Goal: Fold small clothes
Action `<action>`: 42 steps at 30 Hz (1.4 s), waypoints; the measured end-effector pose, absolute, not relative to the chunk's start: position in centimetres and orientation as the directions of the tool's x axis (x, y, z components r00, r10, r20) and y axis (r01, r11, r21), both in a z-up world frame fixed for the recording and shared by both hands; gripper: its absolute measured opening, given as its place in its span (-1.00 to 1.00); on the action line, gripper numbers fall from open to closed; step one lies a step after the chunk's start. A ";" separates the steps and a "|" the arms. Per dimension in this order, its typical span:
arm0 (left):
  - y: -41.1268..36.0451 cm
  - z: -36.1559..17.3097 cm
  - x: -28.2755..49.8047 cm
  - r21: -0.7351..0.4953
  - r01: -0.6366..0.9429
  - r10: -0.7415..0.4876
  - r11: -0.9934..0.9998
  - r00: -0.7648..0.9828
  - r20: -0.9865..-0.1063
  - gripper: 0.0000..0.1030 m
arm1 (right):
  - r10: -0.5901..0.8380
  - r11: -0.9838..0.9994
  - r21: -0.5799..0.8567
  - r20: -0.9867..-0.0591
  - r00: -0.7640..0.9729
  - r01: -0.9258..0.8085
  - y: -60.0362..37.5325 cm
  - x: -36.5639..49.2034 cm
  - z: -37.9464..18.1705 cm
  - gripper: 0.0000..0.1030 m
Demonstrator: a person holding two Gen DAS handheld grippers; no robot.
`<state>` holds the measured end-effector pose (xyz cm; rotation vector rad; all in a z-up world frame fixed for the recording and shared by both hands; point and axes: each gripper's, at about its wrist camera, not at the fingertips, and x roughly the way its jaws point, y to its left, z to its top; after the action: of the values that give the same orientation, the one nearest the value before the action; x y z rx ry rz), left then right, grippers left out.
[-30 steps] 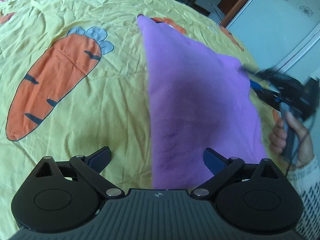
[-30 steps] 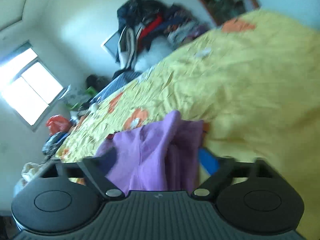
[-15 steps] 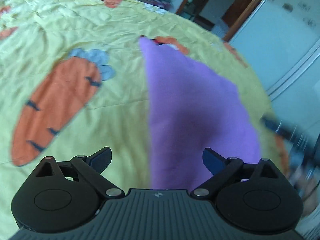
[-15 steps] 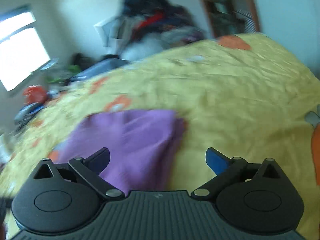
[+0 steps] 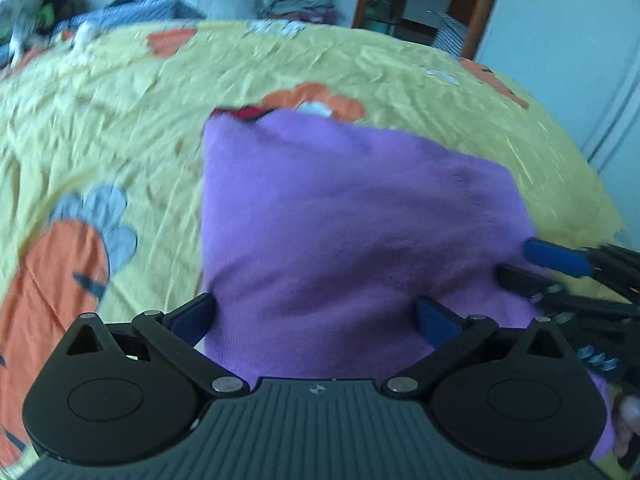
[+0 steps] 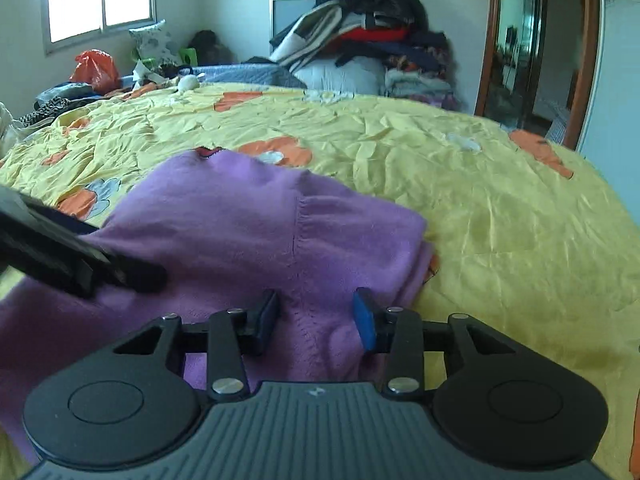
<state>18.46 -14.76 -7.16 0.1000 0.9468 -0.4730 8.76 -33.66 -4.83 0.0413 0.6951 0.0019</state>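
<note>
Now | purple garment (image 5: 352, 224) between both tools' fingers | left tool (image 5: 316, 316) wide open | right tool (image 6: 316, 314) half-open, ungripped

The garment (image 6: 256, 232) lies flat on the bed (image 6: 500, 208), toward its near edge. The left gripper (image 5: 316, 316) sits at the garment's near end with its jaws spread to either side of the cloth, and the right gripper (image 6: 316, 316) sits just beside it on the right, over the garment's near right corner. Behind the bed, against the far wall, a heap of clothes (image 6: 360, 44) rests on bedding, with a doorway (image 6: 520, 48) to its right.
</note>
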 end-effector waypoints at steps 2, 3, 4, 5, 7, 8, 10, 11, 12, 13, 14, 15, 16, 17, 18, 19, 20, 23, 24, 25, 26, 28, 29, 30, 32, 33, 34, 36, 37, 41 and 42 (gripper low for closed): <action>-14.1 -7.2 18.2 -0.142 0.430 -0.360 0.892 0.483 -0.798 1.00 | 0.003 0.999 0.043 -0.604 0.797 0.029 -33.8 8.9 -3.5 -0.20; -13.8 -7.3 18.3 -0.155 0.426 -0.368 0.891 0.480 -0.796 1.00 | 0.014 0.998 0.059 -0.598 0.801 0.027 -34.1 9.6 -3.0 -0.19; -13.6 -7.4 18.2 -0.160 0.428 -0.375 0.890 0.483 -0.791 1.00 | 0.042 0.996 0.091 -0.606 0.795 0.017 -34.3 10.7 -2.8 -0.19; -13.5 -7.5 18.2 -0.157 0.433 -0.377 0.888 0.486 -0.788 1.00 | 0.075 0.993 0.118 -0.615 0.785 -0.002 -34.4 11.9 -2.6 -0.19; -13.5 -7.6 18.3 -0.156 0.432 -0.377 0.888 0.492 -0.785 1.00 | 0.137 0.988 0.141 -0.639 0.757 -0.060 -33.6 14.2 -2.8 -0.19; -13.5 -7.7 18.2 -0.157 0.430 -0.378 0.889 0.496 -0.782 1.00 | 0.174 0.984 0.144 -0.645 0.744 -0.105 -33.0 15.3 -2.8 -0.19; -13.6 -7.7 18.0 -0.150 0.433 -0.378 0.889 0.508 -0.774 1.00 | 0.232 0.973 0.150 -0.664 0.711 -0.177 -31.5 17.5 -3.1 -0.19; -13.6 -7.8 17.9 -0.149 0.434 -0.379 0.889 0.513 -0.770 1.00 | 0.265 0.963 0.156 -0.670 0.693 -0.218 -30.8 18.4 -3.3 -0.19; -13.6 -7.8 17.8 -0.148 0.436 -0.382 0.888 0.517 -0.766 1.00 | 0.296 0.952 0.158 -0.681 0.670 -0.261 -30.2 19.3 -3.7 -0.20; -13.6 -7.8 17.7 -0.148 0.438 -0.383 0.887 0.519 -0.764 1.00 | 0.279 0.953 0.122 -0.712 0.644 -0.278 -29.5 20.1 -4.2 -0.20; -13.6 -7.8 17.6 -0.148 0.438 -0.385 0.887 0.522 -0.761 1.00 | 0.199 0.963 0.028 -0.741 0.642 -0.267 -28.8 20.8 -4.7 -0.16; -13.6 -7.9 17.6 -0.146 0.440 -0.385 0.886 0.525 -0.759 1.00 | 0.137 0.970 -0.034 -0.736 0.663 -0.239 -28.6 21.3 -4.7 0.36; -13.6 -7.9 17.6 -0.144 0.442 -0.387 0.885 0.528 -0.756 1.00 | 0.089 0.981 -0.053 -0.737 0.670 -0.189 -29.2 21.9 -4.9 0.57; -13.6 -7.9 17.6 -0.144 0.443 -0.388 0.885 0.529 -0.755 1.00 | 0.074 0.989 -0.031 -0.743 0.665 -0.144 -29.9 22.2 -5.1 0.62; -13.6 -7.9 17.6 -0.144 0.445 -0.389 0.884 0.530 -0.754 1.00 | 0.067 0.995 -0.004 -0.746 0.663 -0.105 -30.8 22.3 -5.1 0.62; -13.5 -7.9 17.6 -0.146 0.447 -0.392 0.883 0.530 -0.752 1.00 | 0.068 0.996 0.011 -0.738 0.671 -0.089 -31.1 21.9 -4.8 0.62; -13.4 -7.9 17.5 -0.147 0.448 -0.395 0.882 0.531 -0.749 1.00 | 0.067 0.996 0.012 -0.722 0.689 -0.084 -31.3 21.0 -4.4 0.59; -13.4 -8.0 17.4 -0.144 0.454 -0.399 0.879 0.538 -0.743 1.00 | 0.090 0.994 0.014 -0.670 0.737 -0.109 -30.8 17.0 -2.8 0.58; -13.4 -8.0 17.4 -0.144 0.454 -0.400 0.879 0.539 -0.741 1.00 | 0.109 0.993 0.031 -0.659 0.744 -0.118 -30.9 15.6 -2.5 0.58; -13.3 -8.0 17.3 -0.144 0.456 -0.402 0.878 0.541 -0.739 1.00 | 0.127 0.991 0.048 -0.655 0.745 -0.126 -30.9 14.1 -2.6 0.58; -13.6 -8.1 17.1 -0.120 0.471 -0.395 0.874 0.545 -0.740 1.00 | 0.123 0.990 0.032 -0.671 0.731 -0.137 -30.8 13.3 -3.1 0.58; -13.5 -8.4 16.7 -0.138 0.468 -0.414 0.873 0.561 -0.717 1.00 | -0.012 0.998 -0.053 -0.702 0.712 -0.035 -32.3 12.8 -4.8 0.64; -13.4 -8.4 16.8 -0.147 0.470 -0.421 0.870 0.557 -0.716 1.00 | 0.024 1.000 0.017 -0.694 0.719 -0.017 -34.0 12.5 -5.2 0.69; -13.1 -8.3 16.9 -0.152 0.470 -0.424 0.869 0.551 -0.719 1.00 | 0.042 0.996 0.090 -0.701 0.712 0.029 -35.4 12.1 -5.3 0.69; -12.1 -7.9 16.9 -0.213 0.438 -0.441 0.873 0.525 -0.728 1.00 | 0.004 0.998 0.052 -0.686 0.727 0.044 -35.4 10.1 -4.5 0.68; -11.3 -7.6 16.8 -0.248 0.424 -0.455 0.871 0.508 -0.731 1.00 | -0.019 0.999 0.013 -0.681 0.732 0.038 -35.0 8.7 -4.1 0.68; -10.5 -7.3 16.4 -0.275 0.419 -0.471 0.865 0.492 -0.732 0.98 | -0.018 0.999 0.009 -0.670 0.742 0.032 -34.5 7.2 -3.7 0.68; -9.0 -7.1 15.2 -0.323 0.437 -0.519 0.839 0.469 -0.715 0.97 | 0.041 0.999 0.041 -0.639 0.768 -0.019 -33.7 4.5 -3.3 0.68; -8.3 -7.2 14.3 -0.333 0.444 -0.530 0.832 0.455 -0.716 0.95 | 0.053 0.999 0.032 -0.625 0.779 -0.043 -32.9 3.0 -3.3 0.68; -7.6 -7.6 10.4 -0.169 0.522 -0.453 0.836 0.483 -0.749 0.92 | -0.018 0.996 -0.078 -0.699 0.715 -0.052 -31.1 0.1 -6.5 0.68; -7.6 -7.8 9.4 -0.125 0.536 -0.431 0.835 0.495 -0.754 0.95 | 0.009 0.999 -0.021 -0.684 0.729 -0.033 -31.9 -1.0 -6.8 0.68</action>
<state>9.43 -7.57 -7.79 0.1326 0.8741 -0.5883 -0.98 -31.92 -6.77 -0.0326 0.7536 0.0231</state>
